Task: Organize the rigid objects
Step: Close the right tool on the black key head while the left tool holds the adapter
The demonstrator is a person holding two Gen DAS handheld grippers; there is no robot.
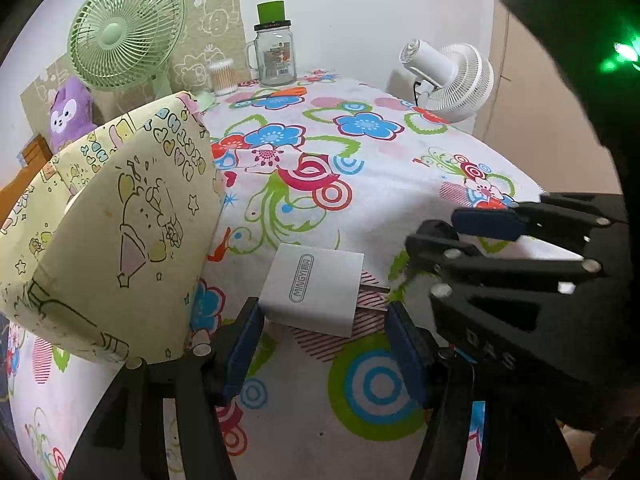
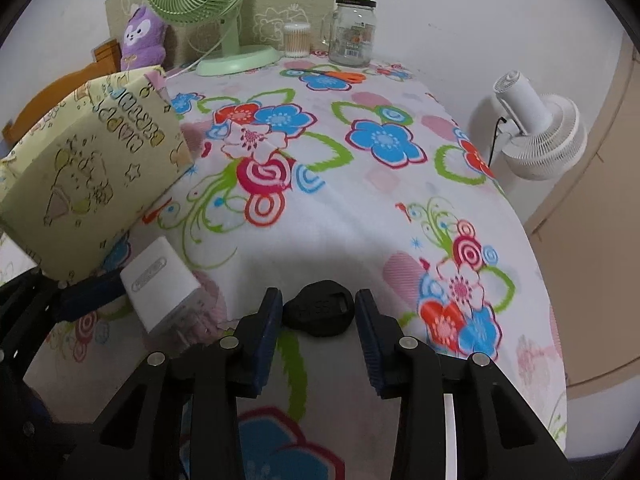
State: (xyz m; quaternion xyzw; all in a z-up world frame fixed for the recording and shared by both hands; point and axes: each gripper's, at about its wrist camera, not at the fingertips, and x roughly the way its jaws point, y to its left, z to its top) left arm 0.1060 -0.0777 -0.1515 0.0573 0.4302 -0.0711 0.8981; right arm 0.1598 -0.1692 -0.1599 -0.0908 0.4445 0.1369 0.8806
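A white charger plug [image 1: 314, 288] lies on the flowered tablecloth [image 1: 360, 152], its prongs pointing right. My left gripper [image 1: 322, 312] is open with a finger on each side of the plug. The plug also shows in the right wrist view [image 2: 160, 284] at lower left. A small black rounded object [image 2: 320, 312] lies on the cloth between the fingers of my right gripper [image 2: 318, 308], which is open. The right gripper also shows in the left wrist view [image 1: 448, 236] to the right of the plug. A yellow patterned box [image 1: 108, 232] stands left of the plug.
At the back stand a green fan [image 2: 208, 4], a cotton swab tub [image 2: 297, 40], a glass jar with a green lid [image 2: 354, 28] and a purple plush toy [image 2: 142, 40]. Orange scissors [image 2: 340, 76] lie near the jar. A white fan [image 2: 536, 136] stands off the table's right edge.
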